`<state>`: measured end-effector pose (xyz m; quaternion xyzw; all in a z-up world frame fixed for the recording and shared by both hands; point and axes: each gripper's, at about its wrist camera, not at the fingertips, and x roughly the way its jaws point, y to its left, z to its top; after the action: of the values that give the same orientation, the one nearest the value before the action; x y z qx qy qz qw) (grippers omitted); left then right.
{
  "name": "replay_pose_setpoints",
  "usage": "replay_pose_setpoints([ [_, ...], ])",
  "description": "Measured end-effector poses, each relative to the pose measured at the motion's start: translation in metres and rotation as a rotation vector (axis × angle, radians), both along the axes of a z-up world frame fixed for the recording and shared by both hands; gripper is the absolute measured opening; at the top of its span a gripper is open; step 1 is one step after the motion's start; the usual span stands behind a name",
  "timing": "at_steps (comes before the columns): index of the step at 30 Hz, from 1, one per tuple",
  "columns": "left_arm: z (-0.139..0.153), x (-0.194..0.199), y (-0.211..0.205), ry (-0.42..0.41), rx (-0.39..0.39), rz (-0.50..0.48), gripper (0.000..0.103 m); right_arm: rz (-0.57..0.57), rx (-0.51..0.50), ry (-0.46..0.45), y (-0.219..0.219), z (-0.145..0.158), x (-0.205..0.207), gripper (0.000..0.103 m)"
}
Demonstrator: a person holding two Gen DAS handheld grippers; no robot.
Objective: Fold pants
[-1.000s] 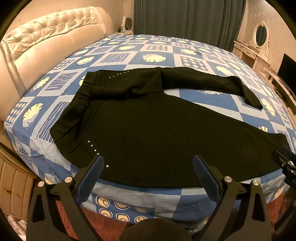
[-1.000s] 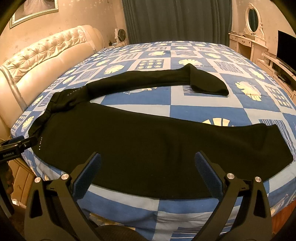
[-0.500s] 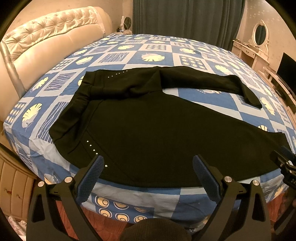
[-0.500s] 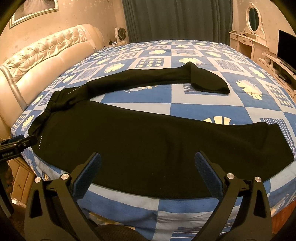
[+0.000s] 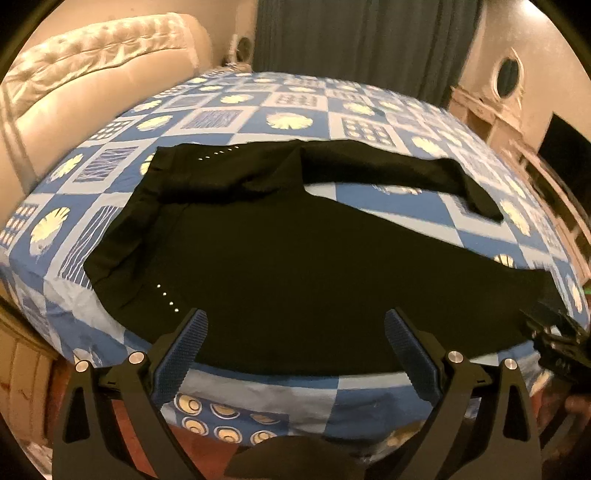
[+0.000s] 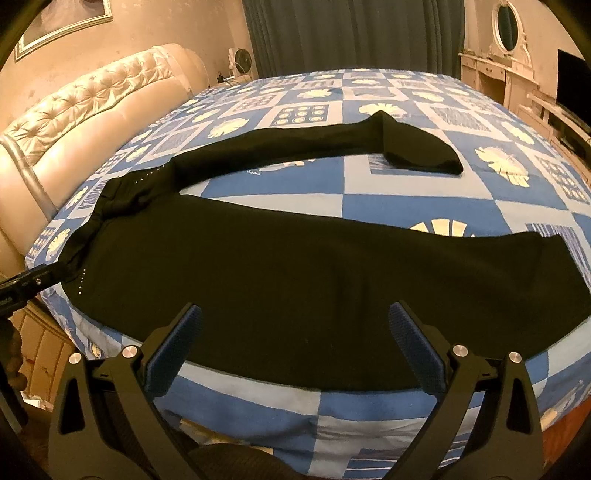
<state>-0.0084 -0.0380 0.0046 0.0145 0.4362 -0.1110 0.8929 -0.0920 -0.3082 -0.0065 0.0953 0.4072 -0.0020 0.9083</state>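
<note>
A: How do the two tongs stand?

B: The left gripper (image 5: 293, 325) is spread wide, its blue ribbed pads (image 5: 181, 354) apart and holding nothing. It hangs over the near edge of the black fabric pants (image 5: 295, 266), close above the cloth; I cannot tell whether the pad tips touch it. The right gripper (image 6: 295, 319) is just as wide and empty, over the near edge of the same pants (image 6: 314, 288).

A: And the pants themselves?

B: They lie spread flat on the blue-and-white patchwork bedspread (image 5: 388, 201) with pale shell prints. The waistband sits to the left, marked by a short row of small shiny studs (image 5: 166, 297). The near leg runs rightward along the bed's front edge; the far leg (image 6: 406, 147) stretches away behind it, with a wedge of bedspread (image 6: 332, 192) showing between the two.

A: Does either camera catch the other tool?

B: Yes. The right one shows at the right edge of the left wrist view, by the near leg's hem, and the left one at the left edge of the right wrist view, by the waistband.

A: Farther out?

B: A cream tufted leather headboard (image 6: 92, 110) on the left, dark green curtains (image 6: 351, 33) behind the bed, and a white dressing table with an oval mirror (image 6: 508, 22) on the right.
</note>
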Motion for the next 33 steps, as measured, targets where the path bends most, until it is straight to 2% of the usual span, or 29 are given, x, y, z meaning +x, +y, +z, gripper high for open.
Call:
replay_pose_setpoints([
  [1,0.002,0.005,0.0,0.016,0.001,-0.05,0.096,-0.001,0.008,0.003,-0.001,0.0,0.0,0.101],
  [3,0.008,0.017,0.012,0.04,-0.045,-0.077,0.096,-0.003,0.019,0.002,-0.004,0.002,0.001,0.101],
  [7,0.02,0.074,0.077,0.094,-0.23,0.03,0.096,-0.017,0.026,-0.022,-0.009,0.012,0.005,0.101],
  [9,0.017,0.117,0.115,0.176,-0.354,0.073,0.096,-0.028,0.037,-0.043,-0.012,0.02,0.009,0.101],
  [10,0.011,0.147,0.14,0.224,-0.433,0.115,0.096,-0.033,0.039,-0.052,-0.014,0.022,0.012,0.101],
  [12,-0.004,0.196,0.178,0.285,-0.534,0.187,0.096,-0.042,0.041,-0.077,-0.015,0.029,0.021,0.101],
  [14,-0.023,0.238,0.204,0.348,-0.614,0.212,0.096,-0.046,0.038,-0.091,-0.015,0.034,0.032,0.101],
  [15,-0.036,0.262,0.216,0.373,-0.629,0.238,0.096,-0.047,0.041,-0.097,-0.014,0.035,0.04,0.101],
  [17,-0.053,0.296,0.229,0.38,-0.586,0.282,0.096,-0.044,0.048,-0.097,-0.014,0.036,0.051,0.101],
  [20,-0.071,0.336,0.229,0.374,-0.484,0.26,0.096,-0.036,0.05,-0.086,-0.011,0.033,0.072,0.101],
  [24,-0.085,0.368,0.218,0.381,-0.446,0.204,0.095,-0.022,0.064,-0.062,-0.006,0.023,0.093,0.101],
  [25,-0.087,0.374,0.218,0.379,-0.449,0.205,0.095,-0.02,0.074,-0.057,-0.005,0.021,0.096,0.101],
  [28,-0.088,0.38,0.242,0.374,-0.587,0.245,0.095,-0.015,0.112,-0.055,-0.002,0.018,0.102,0.101],
  [30,-0.091,0.375,0.262,0.355,-0.617,0.297,0.095,-0.015,0.119,-0.066,0.001,0.018,0.104,0.101],
  [33,-0.105,0.375,0.279,0.418,-0.647,0.328,0.095,-0.014,0.127,-0.065,0.004,0.014,0.11,0.101],
])
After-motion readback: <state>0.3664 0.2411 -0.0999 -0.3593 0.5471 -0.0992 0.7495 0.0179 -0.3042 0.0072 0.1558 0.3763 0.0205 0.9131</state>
